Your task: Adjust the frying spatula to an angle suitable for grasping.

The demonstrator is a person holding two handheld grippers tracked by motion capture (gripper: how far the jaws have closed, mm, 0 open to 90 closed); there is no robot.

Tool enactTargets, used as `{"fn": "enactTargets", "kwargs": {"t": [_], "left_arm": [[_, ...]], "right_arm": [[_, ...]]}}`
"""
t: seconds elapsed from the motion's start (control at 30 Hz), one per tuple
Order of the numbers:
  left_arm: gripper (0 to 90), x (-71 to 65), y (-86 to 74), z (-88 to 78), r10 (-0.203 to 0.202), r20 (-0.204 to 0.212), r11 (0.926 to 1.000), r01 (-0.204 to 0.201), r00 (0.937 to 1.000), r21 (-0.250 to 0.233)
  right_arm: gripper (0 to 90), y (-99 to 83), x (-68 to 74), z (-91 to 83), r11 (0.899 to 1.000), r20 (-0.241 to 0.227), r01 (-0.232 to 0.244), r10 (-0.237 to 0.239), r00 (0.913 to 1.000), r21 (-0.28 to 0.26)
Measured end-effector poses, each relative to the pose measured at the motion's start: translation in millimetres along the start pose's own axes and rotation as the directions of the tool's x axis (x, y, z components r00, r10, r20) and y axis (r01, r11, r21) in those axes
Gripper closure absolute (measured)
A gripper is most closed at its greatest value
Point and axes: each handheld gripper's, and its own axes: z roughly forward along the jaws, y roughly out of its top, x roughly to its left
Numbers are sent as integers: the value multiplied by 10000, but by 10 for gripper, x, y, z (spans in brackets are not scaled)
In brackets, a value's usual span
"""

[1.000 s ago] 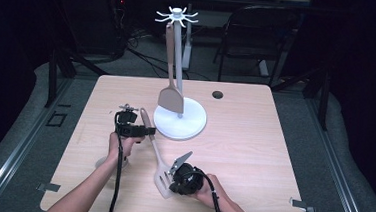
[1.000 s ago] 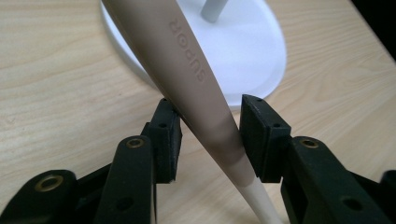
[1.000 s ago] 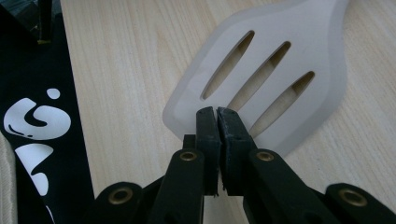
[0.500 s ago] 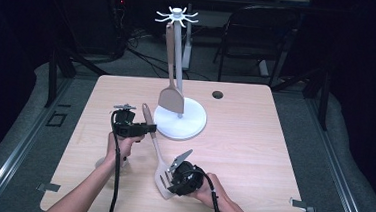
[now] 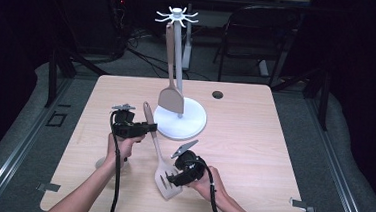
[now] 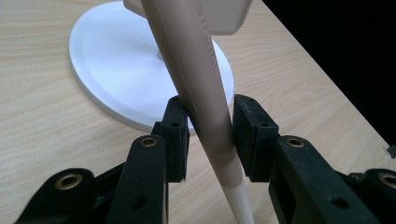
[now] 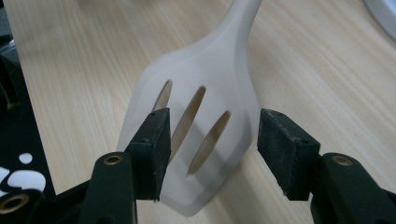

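A slotted spatula (image 5: 158, 154) with a beige handle and a white head slants across the table's front middle. My left gripper (image 5: 150, 128) has been closing, and its pads now press on the handle (image 6: 196, 70) from both sides near the handle's far end. My right gripper (image 5: 173, 177) sits at the slotted head (image 7: 210, 70). Its jaws have just been opening and now stand apart on either side of the head without touching it (image 7: 212, 126).
A white stand (image 5: 190, 123) with a round base and a hooked top rises behind the spatula. A solid beige spatula (image 5: 170, 100) hangs from it, close to my left gripper. A small dark hole (image 5: 217, 94) marks the tabletop at the back.
The right gripper's jaws have parted from the spatula's head. Both hands and the spatula have stayed almost where they were.
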Motion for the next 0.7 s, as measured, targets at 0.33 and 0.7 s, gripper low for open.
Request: {"fn": "enactTargets", "kwargs": {"t": [0.33,0.7], "left_arm": [[680,-54,3,-35,146,79,9997,-144,9999,-211],[683,-98,10,-45,267,119,9992,-263,9996,-293]], "right_arm": [[491,230,-11,33,9979,451,-340,365,9983,-543],[549,425,-23,72,9927,662,-272,351,9972,-1174]]}}
